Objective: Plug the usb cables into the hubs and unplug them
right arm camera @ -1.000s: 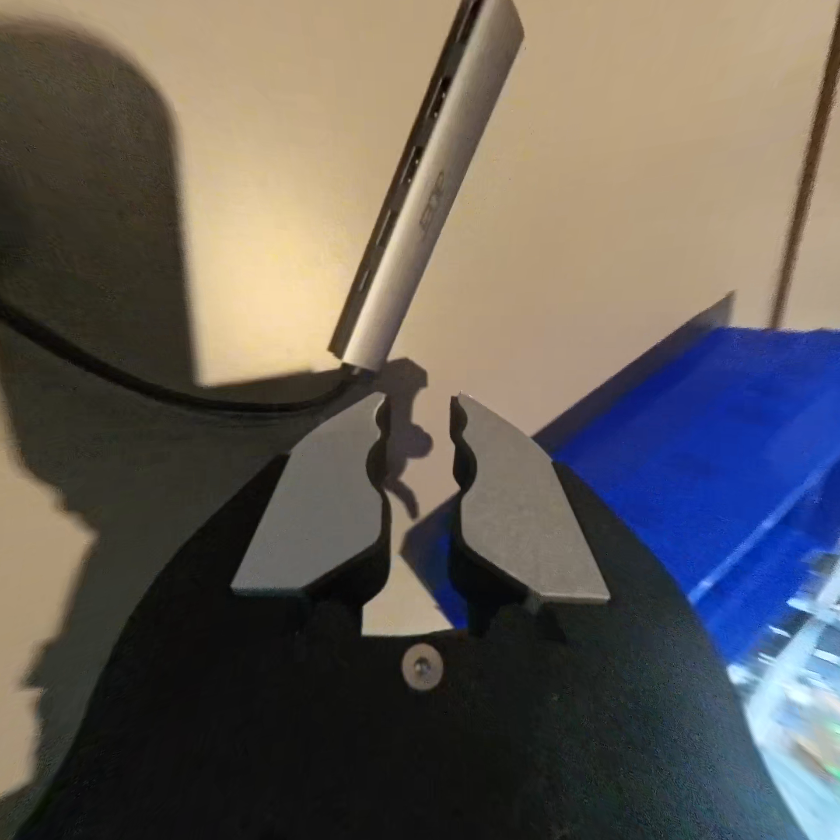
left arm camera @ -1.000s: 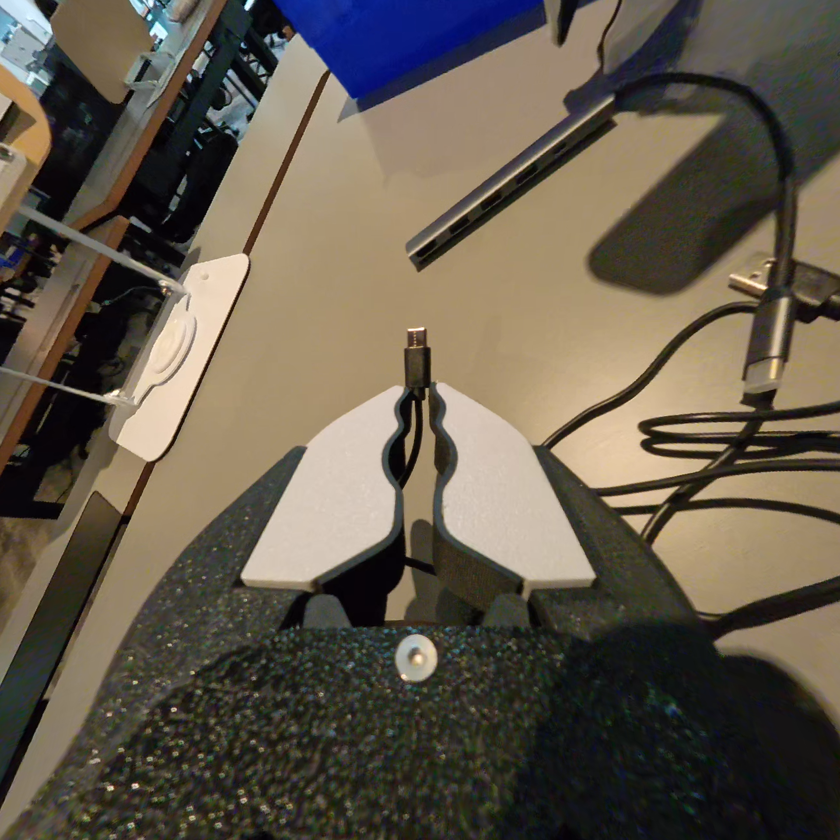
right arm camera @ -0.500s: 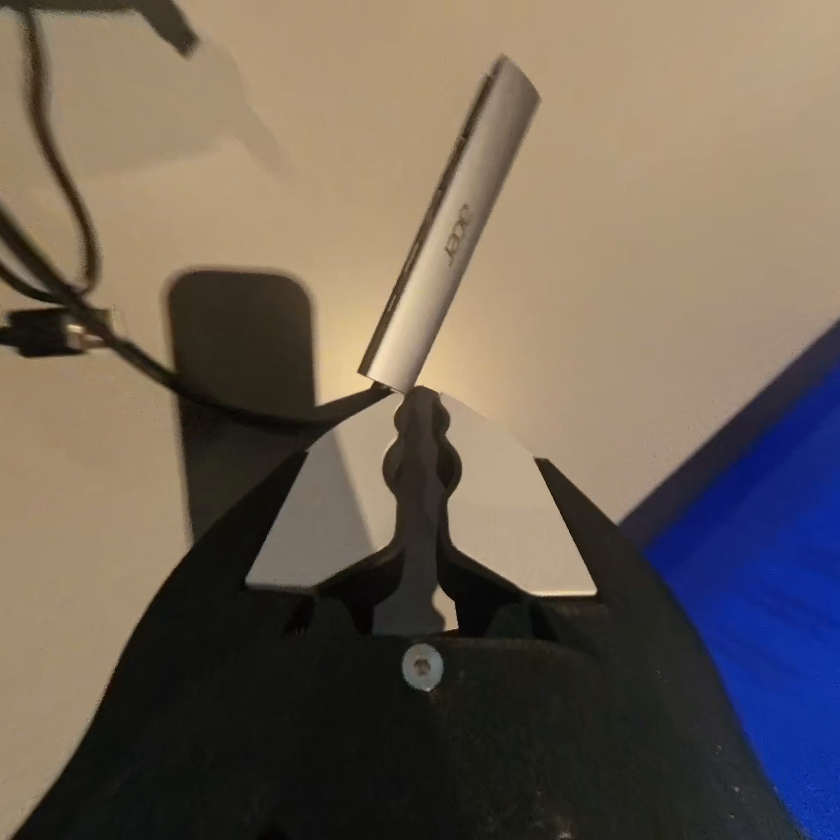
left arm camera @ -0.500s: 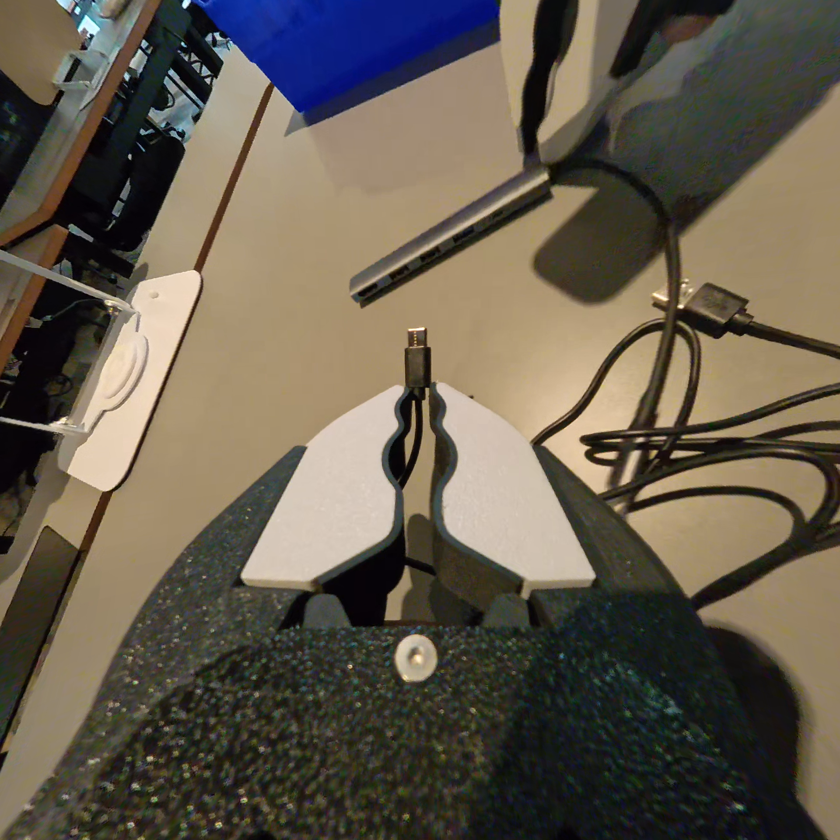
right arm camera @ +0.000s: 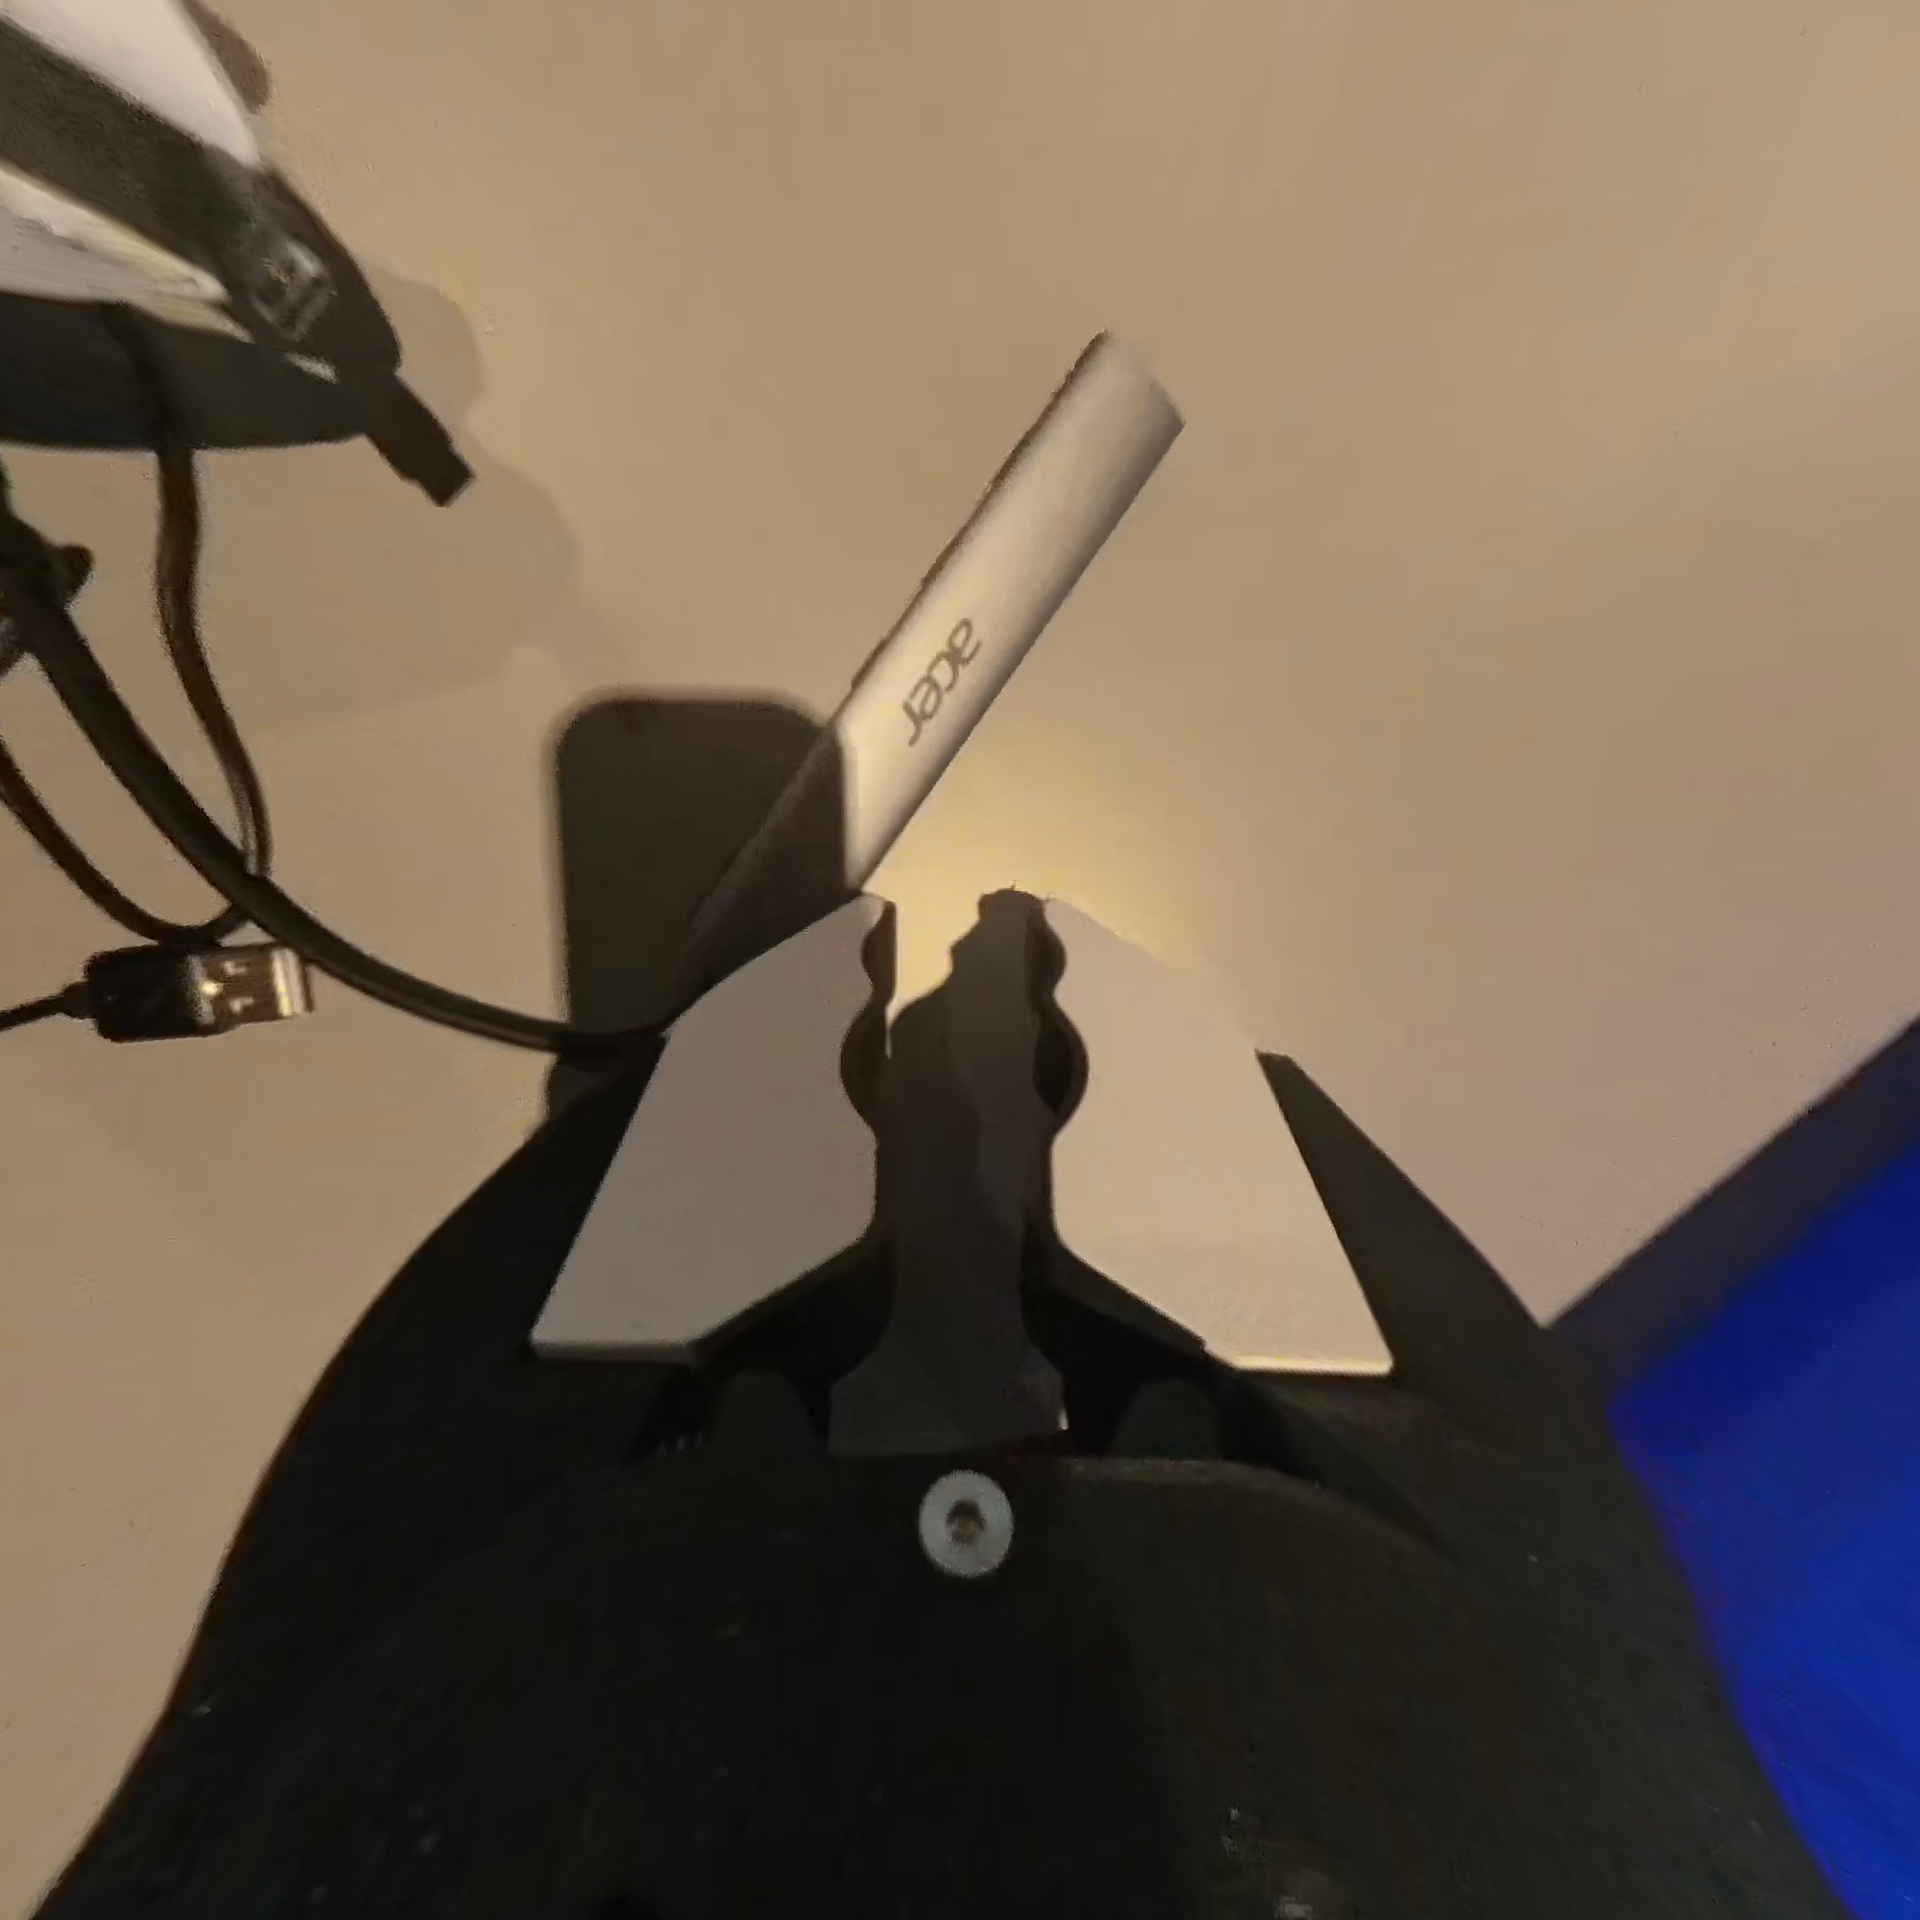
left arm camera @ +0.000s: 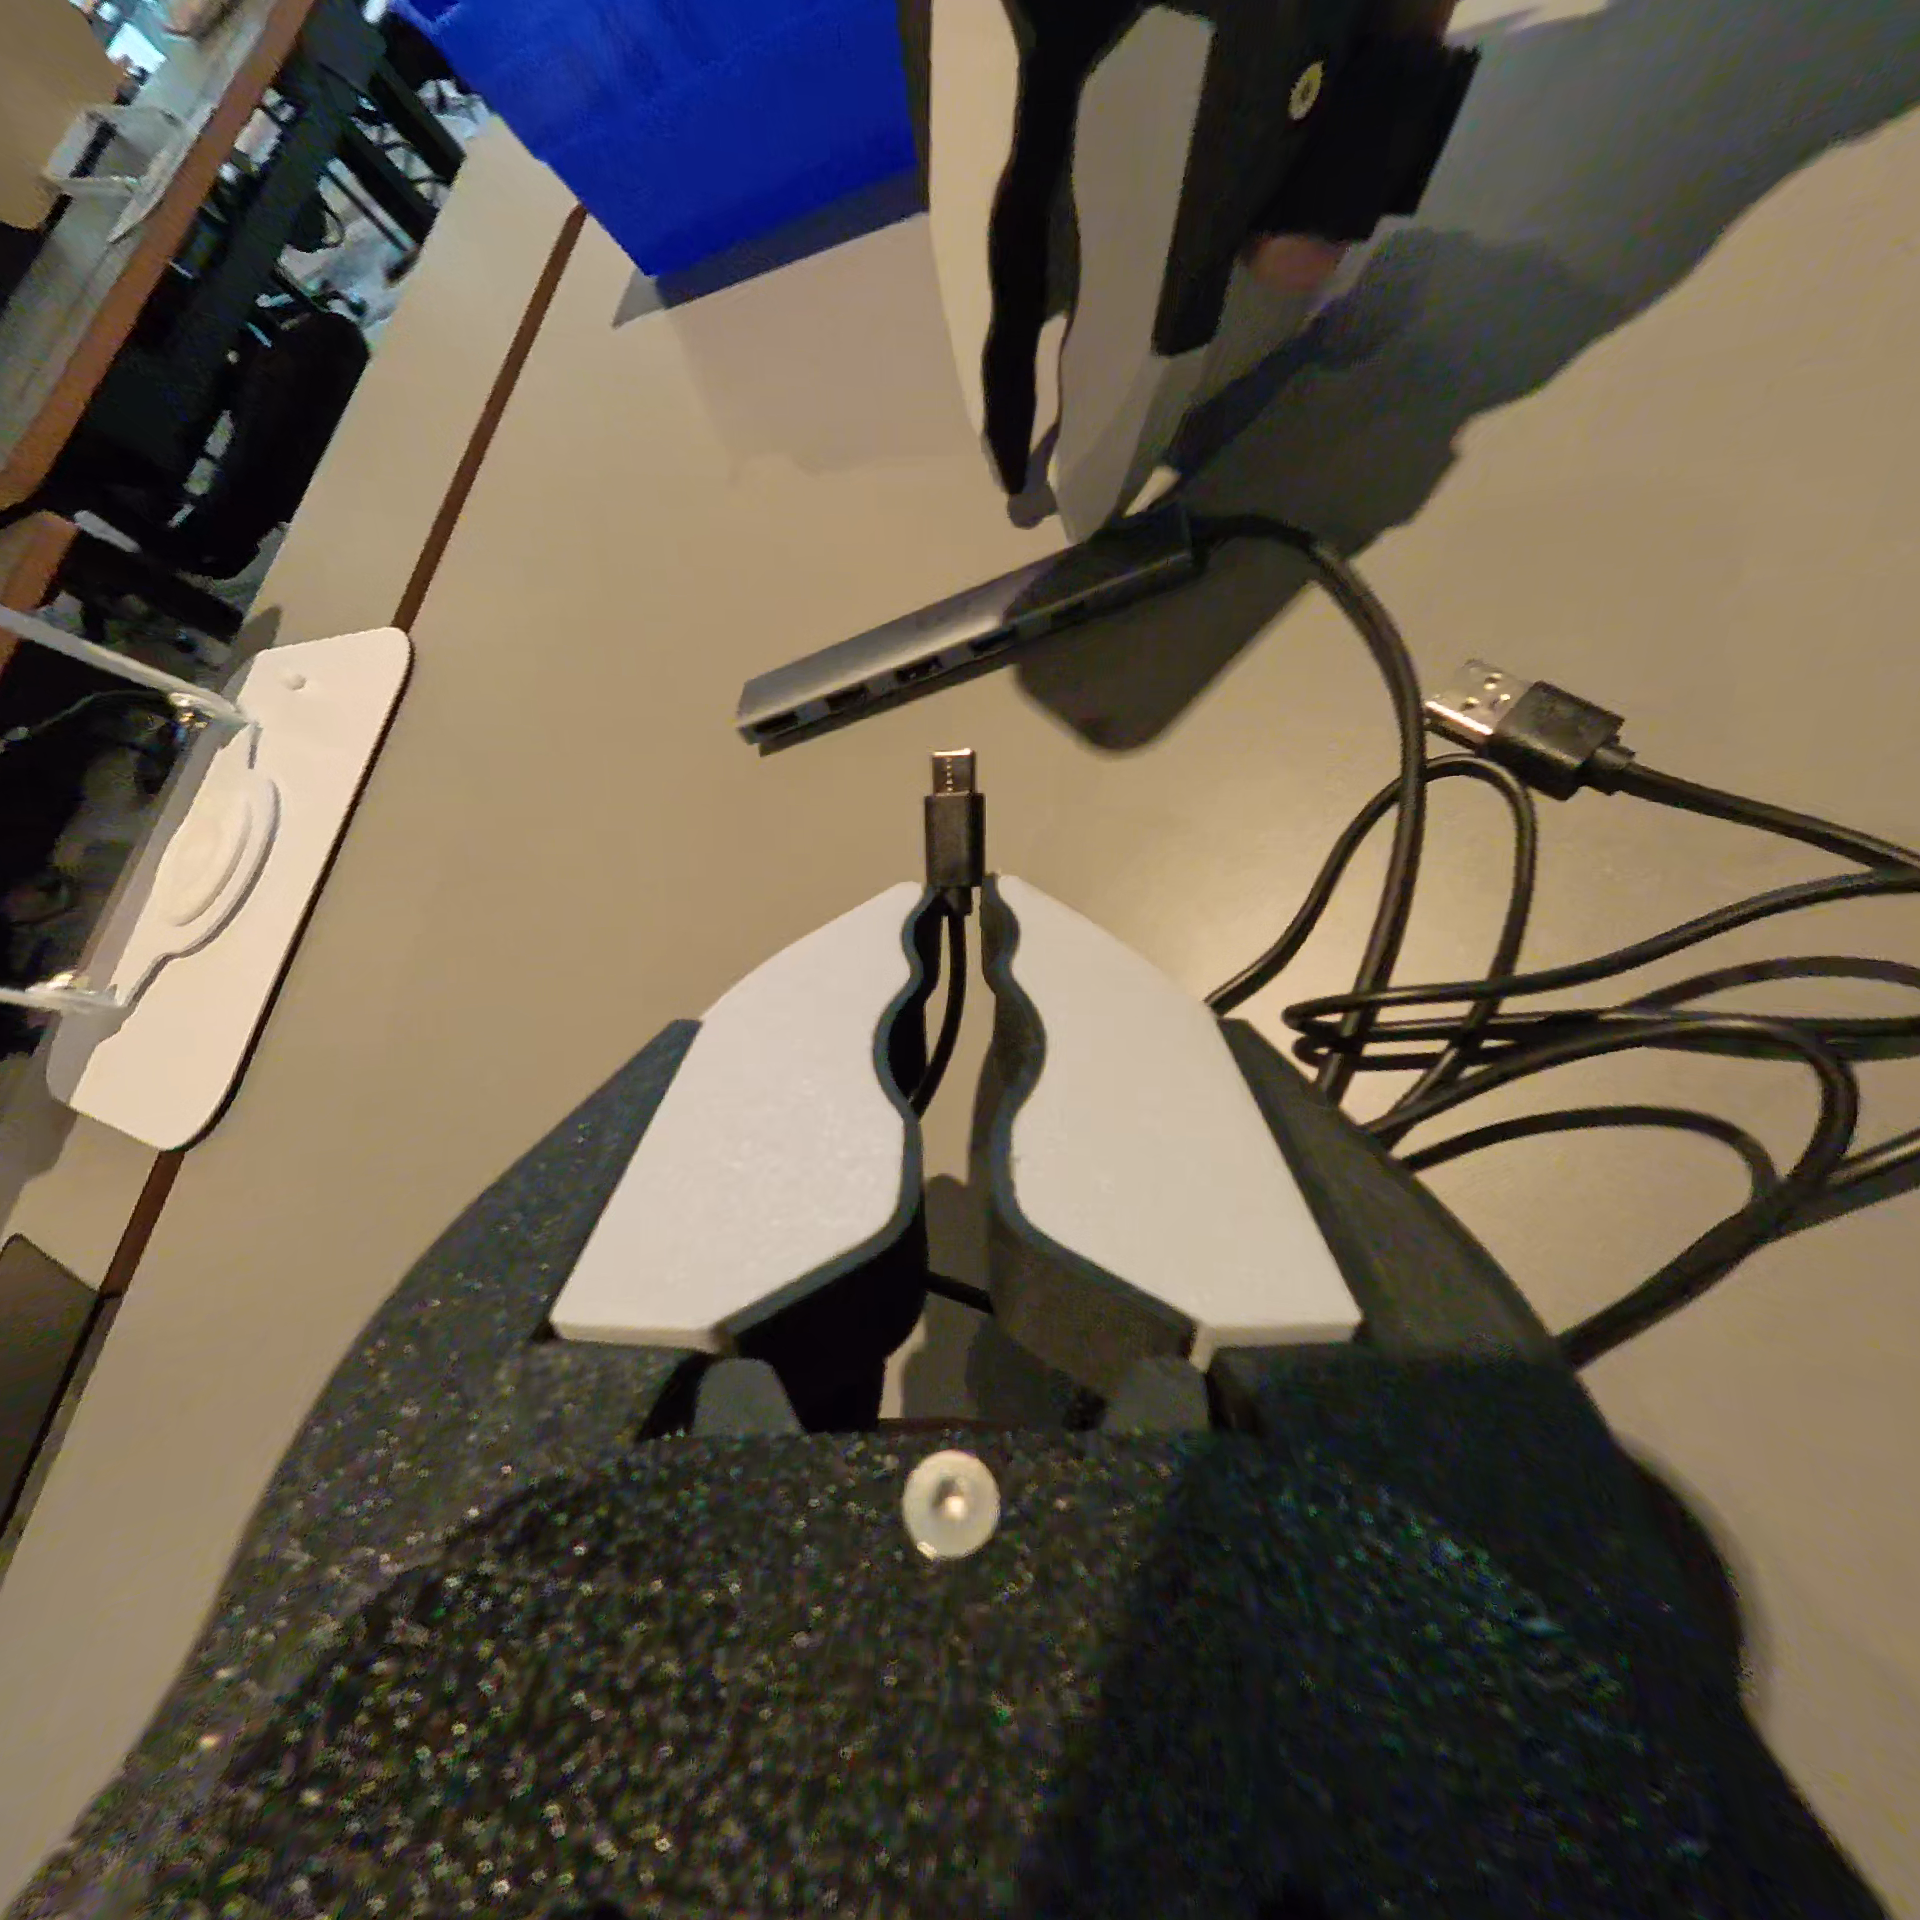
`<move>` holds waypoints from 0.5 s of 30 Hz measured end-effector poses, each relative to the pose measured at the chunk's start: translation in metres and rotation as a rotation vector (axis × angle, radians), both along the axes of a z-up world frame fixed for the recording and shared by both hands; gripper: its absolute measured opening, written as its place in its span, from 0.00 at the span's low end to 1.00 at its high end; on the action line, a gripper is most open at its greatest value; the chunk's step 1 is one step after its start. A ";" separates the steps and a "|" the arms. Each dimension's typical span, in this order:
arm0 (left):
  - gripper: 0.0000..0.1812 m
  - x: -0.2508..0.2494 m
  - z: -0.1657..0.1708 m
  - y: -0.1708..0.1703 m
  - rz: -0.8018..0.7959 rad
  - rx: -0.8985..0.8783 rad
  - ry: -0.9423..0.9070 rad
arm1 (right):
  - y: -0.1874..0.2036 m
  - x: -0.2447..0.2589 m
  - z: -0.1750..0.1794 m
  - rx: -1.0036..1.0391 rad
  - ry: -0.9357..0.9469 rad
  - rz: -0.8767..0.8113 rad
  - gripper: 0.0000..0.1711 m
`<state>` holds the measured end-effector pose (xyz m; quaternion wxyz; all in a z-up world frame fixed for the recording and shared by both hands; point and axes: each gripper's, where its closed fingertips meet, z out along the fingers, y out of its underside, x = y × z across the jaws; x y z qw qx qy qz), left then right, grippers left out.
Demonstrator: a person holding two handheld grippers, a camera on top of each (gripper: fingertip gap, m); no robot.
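Note:
My left gripper (left arm camera: 956, 891) is shut on a black USB-C plug (left arm camera: 954, 826) that sticks out past the fingertips, a short way in front of the port row of a grey hub (left arm camera: 914, 649) lying on the table. My right gripper (right arm camera: 961, 904) stands over the hub's (right arm camera: 997, 623) cable end, jaws a narrow gap apart with nothing between them; its left fingertip (right arm camera: 868, 914) sits on the hub's end. It shows from above in the left wrist view (left arm camera: 1075, 478). The held plug also shows in the right wrist view (right arm camera: 421, 462).
A loose USB-A plug (left arm camera: 1517, 717) and a tangle of black cables (left arm camera: 1558, 1049) lie to the right of the hub. A blue bin (left arm camera: 707, 125) stands at the back. A white plate on a clear stand (left arm camera: 229, 862) sits at the table's left edge.
My left gripper moved closer to the hub with the plug. My right gripper came down onto the hub's cable end, closed half a second ago and now stands slightly parted.

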<state>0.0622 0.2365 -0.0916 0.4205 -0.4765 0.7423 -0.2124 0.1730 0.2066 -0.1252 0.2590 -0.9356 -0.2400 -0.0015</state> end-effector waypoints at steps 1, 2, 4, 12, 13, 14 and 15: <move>0.04 0.000 -0.002 -0.002 -0.008 -0.002 0.013 | 0.000 -0.004 0.000 -0.001 0.007 0.002 0.14; 0.04 0.000 -0.004 -0.004 -0.014 0.000 0.025 | -0.001 -0.007 0.000 -0.001 0.009 0.005 0.14; 0.04 0.001 -0.009 -0.005 -0.017 0.015 0.051 | -0.001 -0.014 0.000 0.002 0.003 0.018 0.15; 0.04 0.000 -0.018 -0.004 -0.007 0.045 0.099 | 0.004 -0.036 0.002 0.018 0.000 0.122 0.24; 0.04 -0.001 -0.017 -0.002 0.002 0.042 0.094 | 0.007 -0.035 0.004 0.028 0.017 0.125 0.24; 0.04 -0.001 -0.017 0.000 0.012 0.037 0.089 | 0.010 -0.038 0.006 0.034 0.069 0.131 0.26; 0.04 -0.001 -0.016 0.002 0.018 0.032 0.086 | 0.013 -0.044 0.009 0.034 0.159 0.132 0.26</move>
